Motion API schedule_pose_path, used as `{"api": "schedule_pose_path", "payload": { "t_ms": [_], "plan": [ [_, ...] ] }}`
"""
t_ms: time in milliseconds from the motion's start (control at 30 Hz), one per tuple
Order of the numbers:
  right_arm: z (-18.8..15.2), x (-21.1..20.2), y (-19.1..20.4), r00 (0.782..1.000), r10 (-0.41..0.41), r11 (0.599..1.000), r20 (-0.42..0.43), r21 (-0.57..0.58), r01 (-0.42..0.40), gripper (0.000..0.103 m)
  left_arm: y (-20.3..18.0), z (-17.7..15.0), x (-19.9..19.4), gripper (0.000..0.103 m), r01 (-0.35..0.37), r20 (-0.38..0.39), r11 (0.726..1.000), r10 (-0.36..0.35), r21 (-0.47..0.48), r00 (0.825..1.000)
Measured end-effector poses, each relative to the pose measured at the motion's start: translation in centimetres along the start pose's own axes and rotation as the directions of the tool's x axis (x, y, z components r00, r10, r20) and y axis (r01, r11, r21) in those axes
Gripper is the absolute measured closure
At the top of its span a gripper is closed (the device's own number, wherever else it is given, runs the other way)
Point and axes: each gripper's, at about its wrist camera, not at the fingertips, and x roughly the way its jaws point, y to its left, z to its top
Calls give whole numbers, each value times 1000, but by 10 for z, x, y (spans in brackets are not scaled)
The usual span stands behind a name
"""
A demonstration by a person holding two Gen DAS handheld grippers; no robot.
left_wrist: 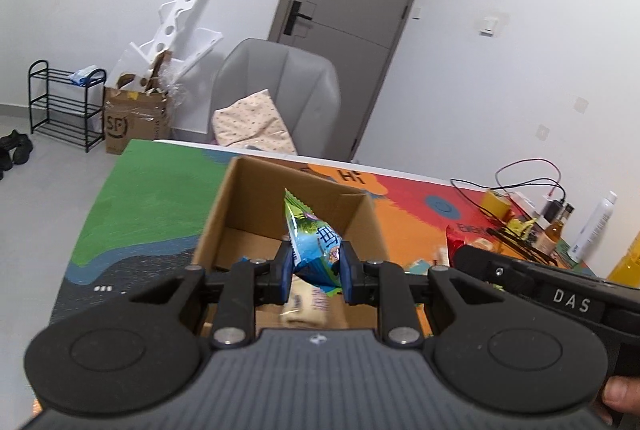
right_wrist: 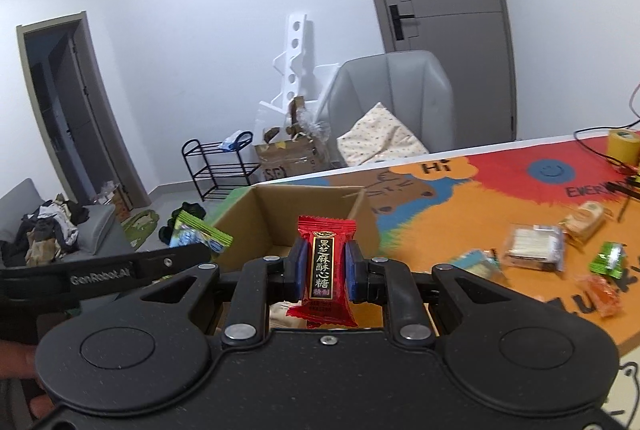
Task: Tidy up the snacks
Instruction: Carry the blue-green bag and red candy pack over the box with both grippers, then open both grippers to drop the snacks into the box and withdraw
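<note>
Above the open cardboard box (left_wrist: 256, 198), both grippers carry one snack each. Step in hand: transport/deposit phase of sorting loose snacks from tabletop (right_wrist: 472, 214) into box.

L gripper (left_wrist: 316, 266): fingers (left_wrist: 285, 270) clamped on blue-green snack packet (left_wrist: 310, 242), held approx. upright, top seal pointing up. Packet sits over box interior, not yet resting on the floor of it. At least one pale wrapped item (left_wrist: 306, 308) already lies inside the box, below the packet.

R gripper (right_wrist: 326, 270): fingers (right_wrist: 301, 268) clamped on red candy wrapper (right_wrist: 325, 266), gripped at mid-body, upright, both crimped ends free. It hangs at near edge of box (right_wrist: 312, 210); judged just short of, or just over, the near wall. Exact overlap can't be confirmed.

L gripper also shows in right-wrist view, just beside the R unit, w/ its packet's striped seal visible.

Remaining on tabletop, well apart from box: several wrapped snacks, incl. clear-wrapped wafer pack (right_wrist: 534, 244), small green packet (right_wrist: 608, 260), orange packet (right_wrist: 600, 294).

Next move calls for:
1. Bring each snack fully over box opening, clear of walls.
2. Lower, then open fingers to release.
3. Stagger releases or keep units apart; grippers are close, collision risk est. moderate.
4. Go back for remaining items.
</note>
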Motion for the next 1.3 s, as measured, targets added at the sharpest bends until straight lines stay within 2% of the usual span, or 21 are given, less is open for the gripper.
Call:
{"api": "schedule_pose_path", "payload": {
  "t_ms": [300, 433, 500, 567, 667, 767, 1000, 1300],
  "plan": [
    [6, 13, 23, 999, 35, 999, -19, -29, -35, 85, 23, 5, -7, 73, -58, -15, 998, 57, -33, 998],
    [9, 18, 20, 995, 97, 995, -28, 25, -97, 83, 23, 6, -10, 56, -75, -14, 997, 75, -22, 997],
    [10, 16, 18, 996, 92, 995, -22, 38, -91, 64, 22, 5, -11, 51, -78, -10, 997, 78, -19, 997],
    [10, 12, 15, 997, 74, 997, -13, 38, -74, 54, 22, 5, -12, 38, -85, -9, 996, 84, -24, 996],
    [9, 5, 8, 997, 72, 996, -7, 53, -72, 48, 21, 3, -14, 24, -87, 0, 996, 87, -28, 996],
    [6, -2, -2, 998, 58, 996, -6, 70, -57, 42, 17, 3, -16, 18, -77, 5, 997, 77, -26, 997],
    [-3, -19, -31, 1000, 15, 994, -28, 113, -11, 33, 2, 0, -14, 11, -84, -4, 996, 84, 3, 996],
    [-9, -46, -61, 999, -42, 991, -31, 123, 46, 29, -26, -7, -10, 10, -28, -31, 999, 29, 25, 999]
  ]
}}
